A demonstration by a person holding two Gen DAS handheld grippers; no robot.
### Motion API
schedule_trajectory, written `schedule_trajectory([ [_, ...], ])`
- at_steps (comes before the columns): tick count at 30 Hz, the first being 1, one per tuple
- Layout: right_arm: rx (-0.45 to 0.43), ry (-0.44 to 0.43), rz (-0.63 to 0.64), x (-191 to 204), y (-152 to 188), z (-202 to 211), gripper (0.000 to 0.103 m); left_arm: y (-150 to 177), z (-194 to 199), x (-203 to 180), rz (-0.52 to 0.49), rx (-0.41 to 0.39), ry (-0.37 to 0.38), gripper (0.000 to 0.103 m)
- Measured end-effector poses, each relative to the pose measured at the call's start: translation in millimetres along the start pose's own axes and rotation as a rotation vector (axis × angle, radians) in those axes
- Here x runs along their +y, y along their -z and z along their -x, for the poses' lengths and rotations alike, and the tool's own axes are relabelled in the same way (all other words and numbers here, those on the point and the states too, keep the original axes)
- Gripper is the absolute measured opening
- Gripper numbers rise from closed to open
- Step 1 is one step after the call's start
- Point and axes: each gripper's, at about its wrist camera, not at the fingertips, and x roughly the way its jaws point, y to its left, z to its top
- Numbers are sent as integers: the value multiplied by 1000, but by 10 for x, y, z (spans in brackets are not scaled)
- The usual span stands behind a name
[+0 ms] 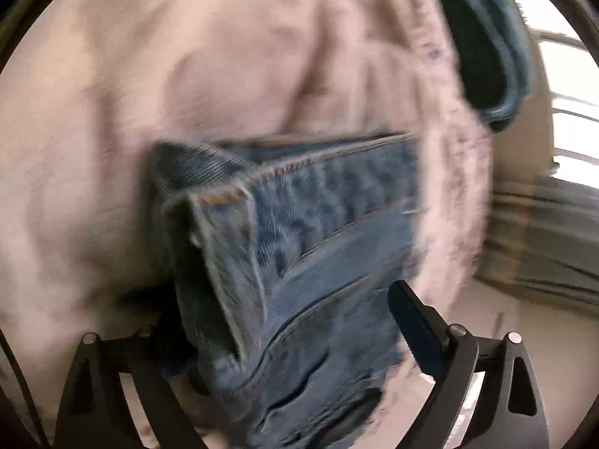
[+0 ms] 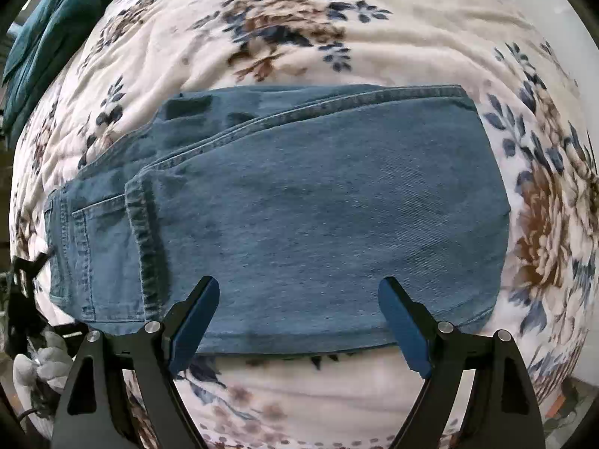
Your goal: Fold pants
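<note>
Right gripper (image 2: 299, 316) apart above folded jeans (image 2: 299, 205); left gripper (image 1: 292, 321) apart — denim between, unpressed.

From my right wrist view I see a cream floral blanket (image 2: 292, 22) spread wide, printed with brown blooms and dark blue leaves, lightly rumpled. A folded teal cloth (image 2: 48, 33) lies at its upper left edge. In my left wrist view, which is blurred, the blanket reads as pale pink, the teal cloth (image 1: 486, 45) sits at upper right, and bright window light (image 1: 569, 75) shows beyond it.
</note>
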Motion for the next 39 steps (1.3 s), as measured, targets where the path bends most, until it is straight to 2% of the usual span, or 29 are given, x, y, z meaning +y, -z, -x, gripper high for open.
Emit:
schedule_trajectory([
  [1,0,-5,-6,-13,-11,-8,89,7,0,-84,-39,-11,35,92],
  [3,-5,-9,-14,-36,-23,-11,89,-4,-61,-206,-125,-12,7,87],
  [5,-10,-7,-21,-51,-35,-22,89,-41,-169,-207,-164,6,-30,74],
  [6,-10,-7,-25,-69,-38,-29,89,-70,-206,-183,-171,16,-39,58],
  [9,-5,-5,-45,-119,-42,-78,89,-75,-176,-171,-189,28,-35,44],
  [12,-16,-5,-77,-203,-37,-114,89,35,-28,-353,-275,3,-36,29],
  [16,-39,-22,-113,-364,-46,-170,89,304,191,-775,-479,-31,-38,24],
  [21,-56,-51,-149,-617,-76,-209,89,731,270,-1235,-640,-61,-15,23],
  [22,-58,-58,-157,-671,-78,-196,89,874,286,-1367,-681,-76,-7,23],
  [26,-85,-63,-174,-943,-70,-35,89,1453,263,-1784,-811,-52,55,23],
  [28,-101,-57,-190,-1153,-62,65,89,1850,196,-1937,-888,-18,78,23],
  [31,-116,-46,-236,-1518,-41,184,89,2588,-139,-2057,-987,104,102,23],
  [33,-122,-28,-278,-1866,-10,250,89,3058,-482,-2032,-1052,193,86,23],
  [36,-123,17,-341,-2349,77,306,89,3644,-1039,-1850,-1132,303,11,23],
  [39,-111,46,-404,-2796,198,306,89,4029,-1469,-1633,-1210,391,-76,23],
])
